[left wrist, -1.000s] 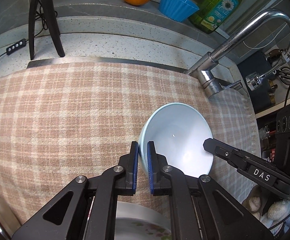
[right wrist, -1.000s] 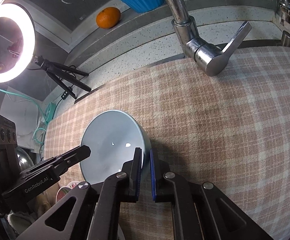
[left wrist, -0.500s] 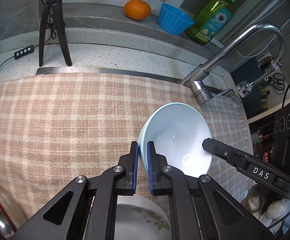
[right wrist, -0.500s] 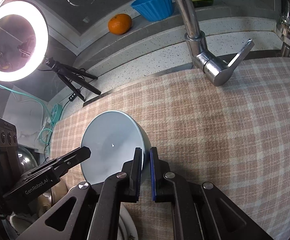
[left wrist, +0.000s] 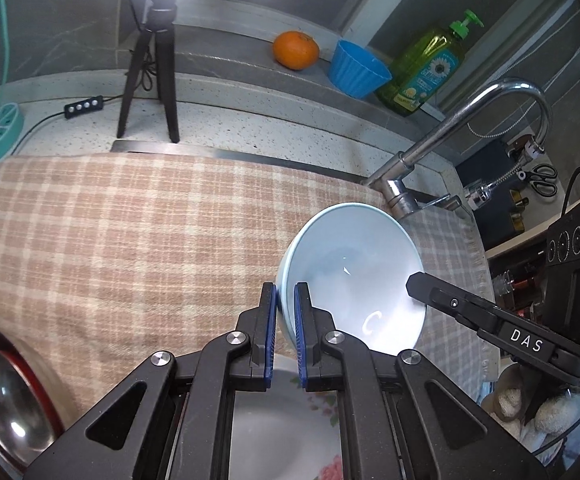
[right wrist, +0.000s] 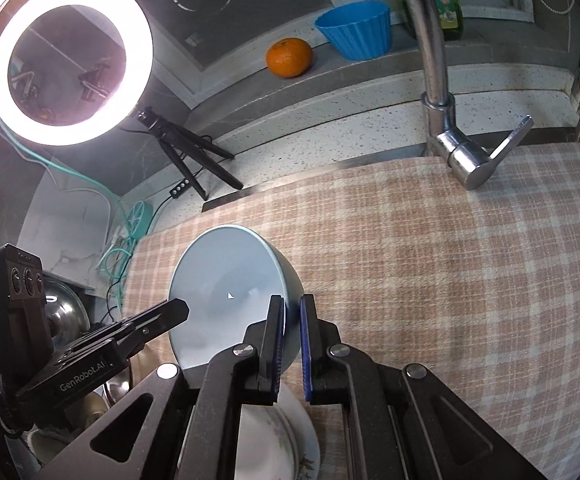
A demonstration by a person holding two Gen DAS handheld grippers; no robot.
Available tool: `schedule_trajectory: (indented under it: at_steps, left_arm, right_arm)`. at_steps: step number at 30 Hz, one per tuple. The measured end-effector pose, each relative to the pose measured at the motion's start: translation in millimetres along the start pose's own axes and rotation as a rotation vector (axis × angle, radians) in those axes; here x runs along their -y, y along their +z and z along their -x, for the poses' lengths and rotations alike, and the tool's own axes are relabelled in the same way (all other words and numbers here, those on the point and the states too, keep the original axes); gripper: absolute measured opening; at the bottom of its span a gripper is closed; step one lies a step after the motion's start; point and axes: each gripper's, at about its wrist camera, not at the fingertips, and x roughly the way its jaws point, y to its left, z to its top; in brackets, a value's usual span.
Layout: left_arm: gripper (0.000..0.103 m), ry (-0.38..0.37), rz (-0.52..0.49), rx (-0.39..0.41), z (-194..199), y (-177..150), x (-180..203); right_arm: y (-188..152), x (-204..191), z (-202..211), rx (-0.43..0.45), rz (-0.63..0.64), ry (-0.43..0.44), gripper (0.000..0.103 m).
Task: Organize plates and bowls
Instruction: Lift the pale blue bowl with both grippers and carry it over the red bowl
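Left wrist view: pale blue ceramic bowl [left wrist: 353,276] held above beige plaid cloth [left wrist: 130,240], tilted, mouth facing the cameras. Left gripper [left wrist: 286,312] and right gripper [right wrist: 291,326] each pinch opposite rim edges, fingers narrow.

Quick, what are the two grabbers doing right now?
Left gripper: closed on the light blue bowl's rim.
Right gripper: closed on the same bowl's opposite rim.

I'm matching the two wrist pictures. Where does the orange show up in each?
Left wrist: the orange sits top centre on the ledge, left of the blue cup.
Right wrist: the orange sits upper centre, again left of the blue cup.
Shared landmark: the faucet.
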Motion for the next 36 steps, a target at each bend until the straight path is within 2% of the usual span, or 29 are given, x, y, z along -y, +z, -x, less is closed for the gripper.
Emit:
schedule_trajectory:
  at_steps: [13, 36]
  left_arm:
    - [0.007, 0.024, 0.053, 0.067, 46, -14, -34]
    - [0.007, 0.096, 0.186, 0.154, 117, -51, -114]
  right_arm:
    - [-12, -57, -3, -0.015, 0.08, 0.043, 0.007]
    - [-43, -161, -39, -0.096, 0.245, 0.119, 0.007]
